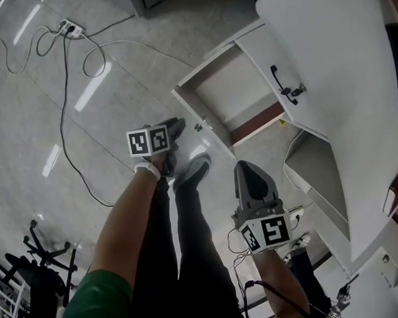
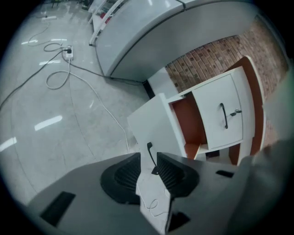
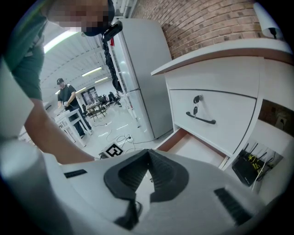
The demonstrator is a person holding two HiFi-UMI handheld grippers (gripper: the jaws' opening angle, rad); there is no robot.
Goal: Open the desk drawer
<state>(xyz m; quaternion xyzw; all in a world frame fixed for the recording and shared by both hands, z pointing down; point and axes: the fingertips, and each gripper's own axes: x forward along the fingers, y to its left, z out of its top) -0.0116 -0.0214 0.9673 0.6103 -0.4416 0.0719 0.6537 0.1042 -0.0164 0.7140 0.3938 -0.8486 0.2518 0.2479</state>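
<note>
The white desk (image 1: pixel 326 37) stands at the right of the head view. Its drawer front (image 1: pixel 282 81) carries a black handle (image 1: pixel 280 82) with a key beside it; in the right gripper view the same drawer front (image 3: pixel 216 121) sits right under the desktop. Below it a white cabinet door (image 1: pixel 203 124) is swung open, showing a reddish inside (image 2: pixel 186 112). My left gripper (image 1: pixel 173 131) hangs low over the floor, slightly open and empty, with the door's handle (image 2: pixel 150 158) seen through the gap. My right gripper (image 1: pixel 249 172) is shut and empty, short of the drawer.
A power strip (image 1: pixel 71 29) and long cables (image 1: pixel 64 123) lie on the tiled floor. The person's legs and shoes (image 1: pixel 193 170) are between the grippers. An office chair (image 1: pixel 43 257) is at lower left. A grey refrigerator (image 3: pixel 142 69) stands beside the desk, and a person (image 3: pixel 66 98) is far back.
</note>
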